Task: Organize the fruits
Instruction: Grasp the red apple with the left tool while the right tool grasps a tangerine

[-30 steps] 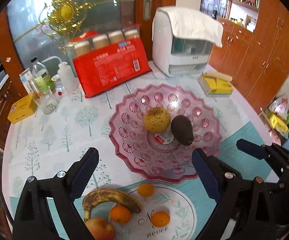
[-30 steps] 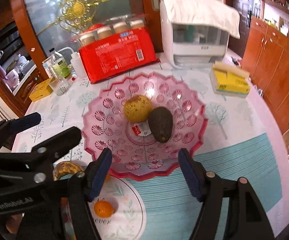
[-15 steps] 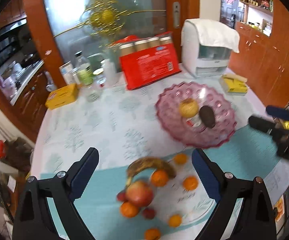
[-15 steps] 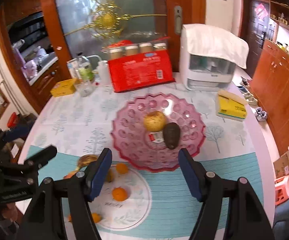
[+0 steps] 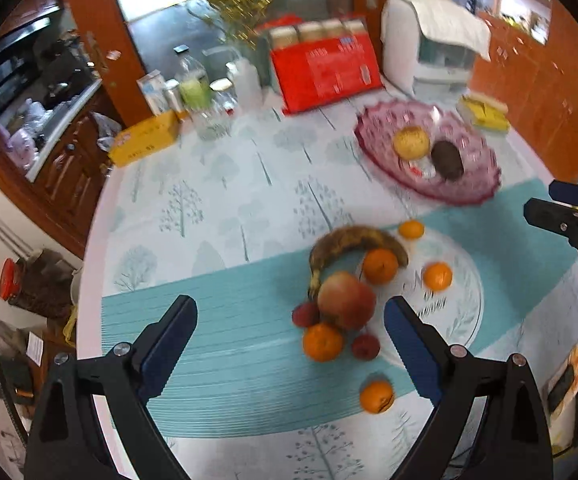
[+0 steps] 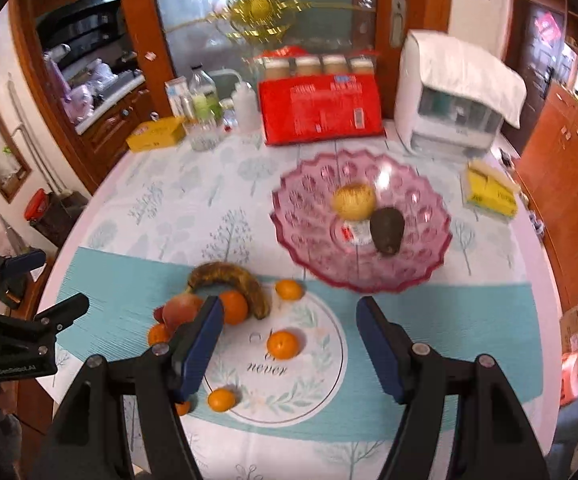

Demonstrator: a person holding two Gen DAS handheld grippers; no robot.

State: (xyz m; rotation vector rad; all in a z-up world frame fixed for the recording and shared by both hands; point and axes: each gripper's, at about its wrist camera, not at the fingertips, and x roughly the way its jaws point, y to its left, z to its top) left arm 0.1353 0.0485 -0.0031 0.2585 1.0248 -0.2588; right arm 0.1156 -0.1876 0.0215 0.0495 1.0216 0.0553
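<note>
Fruit mostly loose on the table: banana (image 6: 229, 280), apple (image 5: 345, 300), several oranges (image 6: 283, 345) and two small red fruits (image 5: 365, 346) bunched near the printed round mat (image 6: 321, 380), well apart from the pink bowl (image 6: 429, 264), which holds only a yellow round fruit (image 6: 353, 201) and an avocado (image 6: 387, 230). Left gripper (image 5: 289, 344) wide open and empty, hanging above the pile. Right gripper (image 6: 289, 344) also open, somewhat narrower, gripping nothing, over the mat. Risks, judged from this layout: crowding first, with apple, orange and red fruits touching, so a finger coming down on one probably shoves a neighbour and sends round fruit rolling toward the table edge, which lies not far from the nearest orange (image 5: 377, 397). Banana looks soft and dark, likely to bruise or split under a hard pinch across the middle. Apple is broad and smooth, prone to squirting out of a shallow grip. Both tools close over the same heap, so collision between them looks possible on a shared target. Bowl rim is raised and scalloped; a low carry could clip it and tip or slide the bowl. Both views blurred, so small details stay unclear.
</note>
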